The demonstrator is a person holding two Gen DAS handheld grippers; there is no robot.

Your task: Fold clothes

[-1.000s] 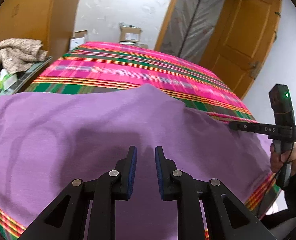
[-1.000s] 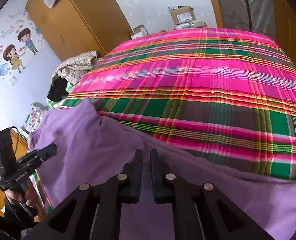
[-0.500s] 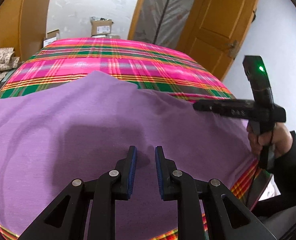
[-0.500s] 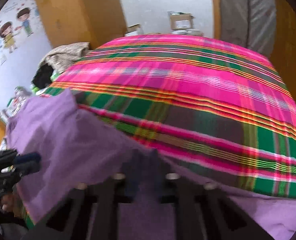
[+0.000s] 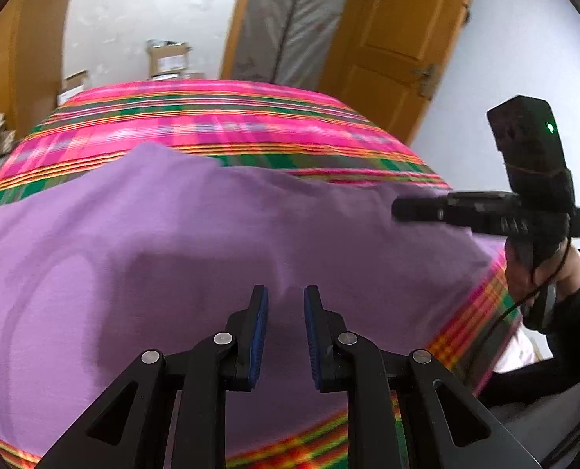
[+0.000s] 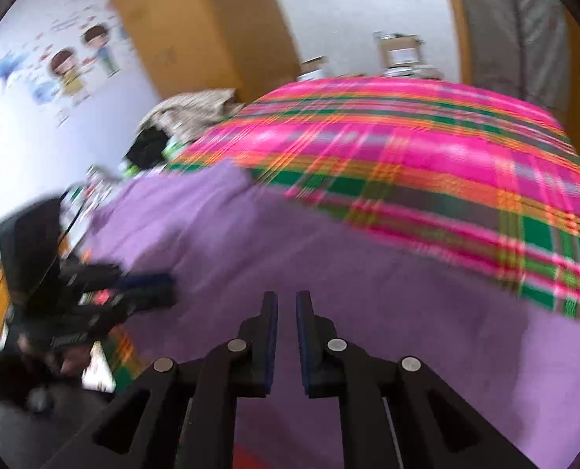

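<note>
On the near part of the bed's plaid cover [image 5: 219, 133] lies the purple garment [image 5: 172, 234], spread flat, with the left claw [image 5: 286, 305] hanging apart and empty over it, while the right claw [image 6: 286, 308], jaws just reopened to a narrow gap, grips nothing.

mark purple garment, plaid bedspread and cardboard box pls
purple garment [image 5: 172, 242], left wrist view, flat middle of the cloth
plaid bedspread [image 6: 426, 148], right wrist view, bare pink stripe
cardboard box [image 5: 168, 60], left wrist view, front face
</note>
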